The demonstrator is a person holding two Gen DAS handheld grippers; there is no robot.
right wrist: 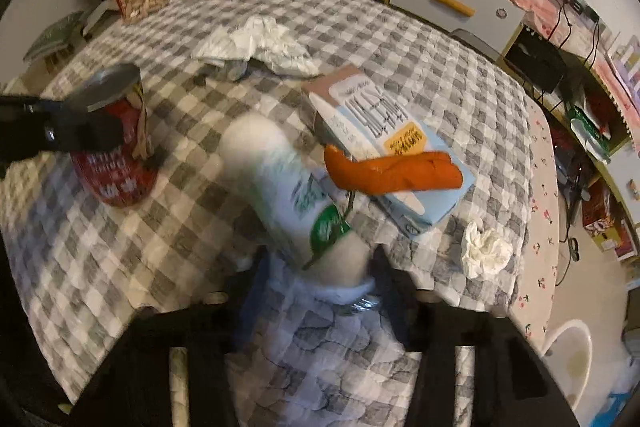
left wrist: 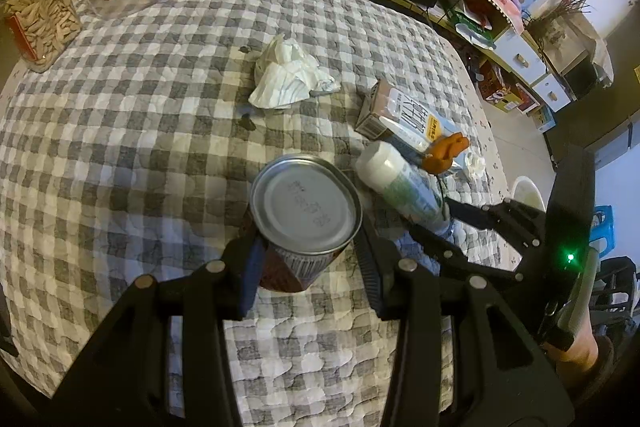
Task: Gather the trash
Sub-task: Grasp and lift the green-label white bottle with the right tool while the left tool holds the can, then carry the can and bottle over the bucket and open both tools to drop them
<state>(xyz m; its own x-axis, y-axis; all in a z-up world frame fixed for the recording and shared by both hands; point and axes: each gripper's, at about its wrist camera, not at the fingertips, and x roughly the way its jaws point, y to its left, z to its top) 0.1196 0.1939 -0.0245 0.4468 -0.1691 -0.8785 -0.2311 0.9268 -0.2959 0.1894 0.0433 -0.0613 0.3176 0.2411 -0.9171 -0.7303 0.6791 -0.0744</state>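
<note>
Black fingers of the left gripper [left wrist: 308, 263] stood either side of an upright red can [left wrist: 306, 211], closed against its wall on the checked tablecloth [left wrist: 140, 147]. Just right of it, the right gripper [right wrist: 316, 291] straddled the neck end of a white bottle [right wrist: 280, 183] lying on its side; whether it pressed the bottle I cannot tell. Beyond the bottle lay a carton [right wrist: 384, 143] with orange peel [right wrist: 396, 173] on it. Farther off sat a crumpled tissue [left wrist: 288, 73], with a smaller wad [right wrist: 486, 253] near the right edge.
</note>
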